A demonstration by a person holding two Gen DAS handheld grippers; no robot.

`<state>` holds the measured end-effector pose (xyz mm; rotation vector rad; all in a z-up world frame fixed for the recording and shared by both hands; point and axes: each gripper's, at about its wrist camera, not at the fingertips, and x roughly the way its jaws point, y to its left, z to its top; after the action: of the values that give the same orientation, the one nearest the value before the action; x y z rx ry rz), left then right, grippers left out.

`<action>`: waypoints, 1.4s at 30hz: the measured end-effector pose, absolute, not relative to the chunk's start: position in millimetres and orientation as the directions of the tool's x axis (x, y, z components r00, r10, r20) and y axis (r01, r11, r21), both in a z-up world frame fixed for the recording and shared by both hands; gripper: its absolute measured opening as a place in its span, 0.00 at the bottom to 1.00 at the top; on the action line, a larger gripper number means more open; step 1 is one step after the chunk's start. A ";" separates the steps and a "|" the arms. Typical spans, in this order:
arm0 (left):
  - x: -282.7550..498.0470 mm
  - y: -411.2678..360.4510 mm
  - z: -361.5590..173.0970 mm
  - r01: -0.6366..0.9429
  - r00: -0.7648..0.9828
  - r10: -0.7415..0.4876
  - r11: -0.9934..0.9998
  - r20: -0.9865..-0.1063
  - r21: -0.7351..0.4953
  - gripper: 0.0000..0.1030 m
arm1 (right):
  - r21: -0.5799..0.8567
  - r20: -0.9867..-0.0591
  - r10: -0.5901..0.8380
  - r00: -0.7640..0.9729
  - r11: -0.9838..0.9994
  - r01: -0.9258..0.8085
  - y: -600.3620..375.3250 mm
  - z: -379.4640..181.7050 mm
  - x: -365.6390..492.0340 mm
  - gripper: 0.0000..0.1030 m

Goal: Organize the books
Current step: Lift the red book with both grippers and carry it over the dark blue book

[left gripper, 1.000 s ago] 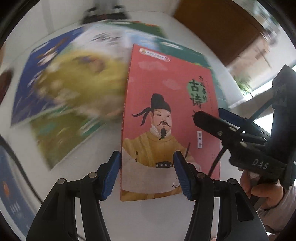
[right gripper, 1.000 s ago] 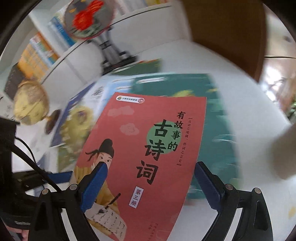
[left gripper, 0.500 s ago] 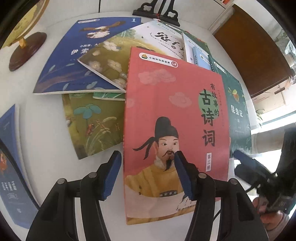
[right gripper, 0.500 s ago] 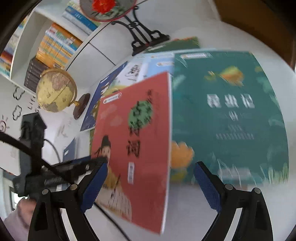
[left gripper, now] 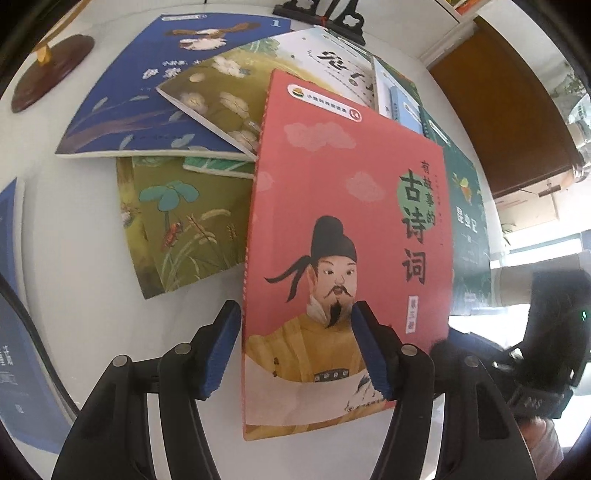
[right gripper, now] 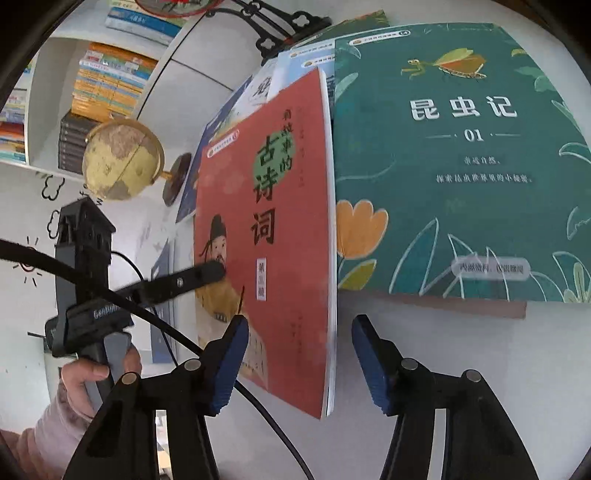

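A red book [left gripper: 351, 221] with a painted poet on its cover is tipped up on its spine side, its page edge raised [right gripper: 330, 221]. My left gripper [left gripper: 297, 350] straddles the spine-side strip of the cover. Its jaws are opening, and one of its fingers [right gripper: 199, 275] touches the poet's face. My right gripper [right gripper: 295, 362] has the book's page edge between its jaws, which are closing. Its right pad stands clear of the pages. A green book [right gripper: 461, 166] lies flat just right of the red one.
A blue book [left gripper: 140, 103], a yellow flowered one [left gripper: 229, 92] and an olive one [left gripper: 177, 229] overlap on the white table [left gripper: 74, 240]. Another blue book [left gripper: 14, 332] lies at the left edge. A globe [right gripper: 122, 158], a black stand [right gripper: 288, 26] and a bookshelf [right gripper: 107, 85] stand behind.
The red book has risen from lying flat to standing tilted on its spine side. The right gripper's jaws have narrowed around its page edge. The left gripper has come closer over the cover.
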<state>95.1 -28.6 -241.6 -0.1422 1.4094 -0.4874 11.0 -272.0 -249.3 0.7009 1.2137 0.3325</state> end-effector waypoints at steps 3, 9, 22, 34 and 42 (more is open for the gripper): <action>93.8 -29.9 -243.5 0.237 0.064 -0.424 0.886 -0.903 -0.399 0.57 | 0.687 -0.703 0.620 0.349 0.720 0.102 -270.2 -253.0 21.9 0.56; 93.5 -32.8 -238.3 0.227 0.080 -0.393 0.902 -0.916 -0.367 0.55 | 0.640 -0.734 0.574 0.363 0.764 0.087 -267.4 -248.7 19.3 0.18; 78.7 -44.2 -186.0 0.287 0.270 -0.367 0.913 -0.890 -0.289 0.51 | 0.391 -0.793 0.378 0.478 0.917 -0.076 -233.7 -175.4 16.9 0.12; 72.2 -39.1 -140.4 0.347 0.395 -0.358 0.911 -0.846 -0.224 0.39 | 0.359 -0.746 0.354 0.564 0.927 -0.106 -235.0 -130.1 12.2 0.12; 69.1 -26.5 -104.6 0.335 0.474 -0.340 0.923 -0.812 -0.191 0.39 | 0.325 -0.711 0.348 0.612 0.933 -0.153 -222.9 -93.9 12.1 0.12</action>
<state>69.1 -26.5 -104.6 -0.0058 0.9942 -0.4128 12.1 -222.9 -93.9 0.2416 0.8670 0.2923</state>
